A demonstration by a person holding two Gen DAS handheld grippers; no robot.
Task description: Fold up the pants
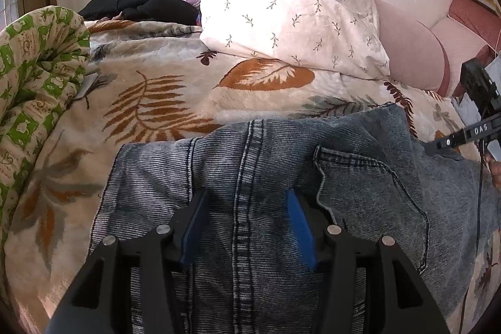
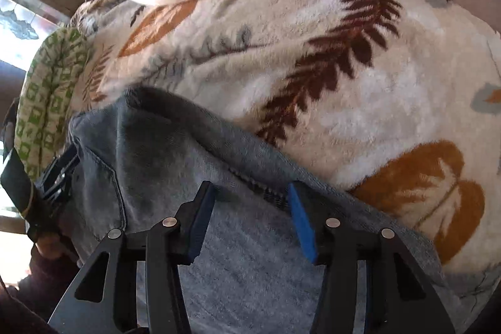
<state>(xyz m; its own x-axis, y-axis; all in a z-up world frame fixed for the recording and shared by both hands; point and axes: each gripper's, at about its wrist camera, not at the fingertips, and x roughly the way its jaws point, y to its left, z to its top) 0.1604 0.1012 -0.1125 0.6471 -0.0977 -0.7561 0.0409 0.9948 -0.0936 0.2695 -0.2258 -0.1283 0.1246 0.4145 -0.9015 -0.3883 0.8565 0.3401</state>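
Note:
Grey-blue denim pants (image 1: pixel 281 177) lie flat on a leaf-patterned blanket (image 1: pixel 162 102), seat side up with a back pocket (image 1: pixel 369 193) showing. My left gripper (image 1: pixel 247 196) is open, its blue pads either side of the centre seam, just above the cloth. My right gripper (image 2: pixel 252 190) is open over the pants (image 2: pixel 175 152) near their upper edge. In the left wrist view the right gripper (image 1: pixel 469 121) shows at the far right edge. In the right wrist view the left gripper (image 2: pixel 53 183) shows at the far left.
A white leaf-print pillow (image 1: pixel 291 5) lies behind the pants. A green patterned quilt (image 1: pixel 37 77) is bunched at the left. Black clothing (image 1: pixel 141 5) sits at the back. A pink headboard (image 1: pixel 416 52) stands at the right.

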